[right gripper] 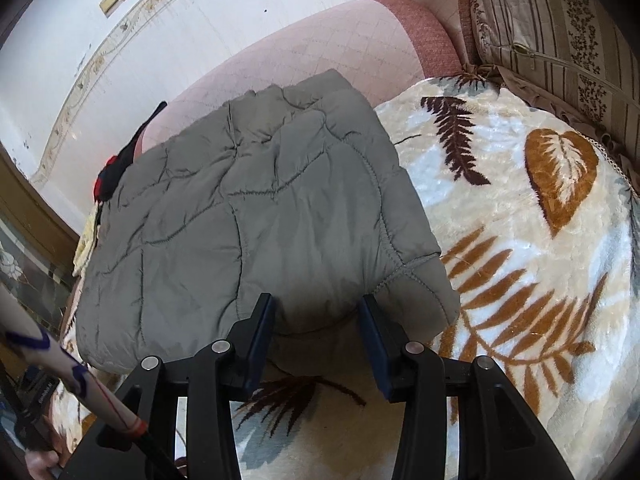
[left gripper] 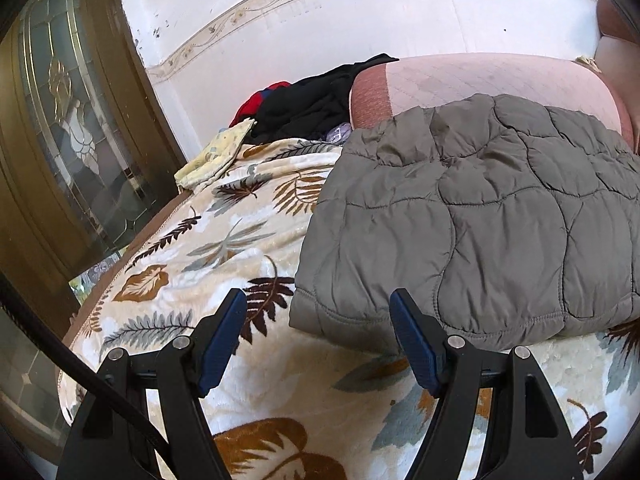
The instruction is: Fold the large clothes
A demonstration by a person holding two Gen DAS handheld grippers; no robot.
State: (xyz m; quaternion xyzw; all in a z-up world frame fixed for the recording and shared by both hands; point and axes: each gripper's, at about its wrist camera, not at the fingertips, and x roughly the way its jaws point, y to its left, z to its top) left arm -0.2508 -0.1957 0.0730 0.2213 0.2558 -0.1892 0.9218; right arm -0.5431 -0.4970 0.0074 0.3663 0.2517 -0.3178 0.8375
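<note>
Lying folded into a thick rectangle, the grey quilted jacket (left gripper: 480, 216) rests on the leaf-print blanket (left gripper: 224, 248) that covers the bed. Its far edge lies against a pink cushion (left gripper: 460, 80) at the back of the bed; its near edge faces both grippers.

Left gripper (left gripper: 318, 308): jaws apart, nothing between them. Its right finger (left gripper: 412, 336) overlaps the jacket's near left corner in the left wrist view; contact cannot be told. Its left finger (left gripper: 224, 336) is over bare blanket.

Right gripper (right gripper: 316, 308): jaws apart, holding nothing. Both fingertips sit at the jacket's near edge (right gripper: 316, 280), close to its near right corner (right gripper: 432, 280); whether they touch the fabric cannot be told.

A pile of dark and red clothes (left gripper: 312, 100) lies at the far left of the bed, beside the cushion, with a pale yellow cloth (left gripper: 216, 156) just in front of it at the blanket's left edge. A striped patterned pillow (right gripper: 560, 32) stands at the right edge of the bed in the right wrist view. A brown door with leaded glass (left gripper: 76, 120) stands to the left of the bed.
</note>
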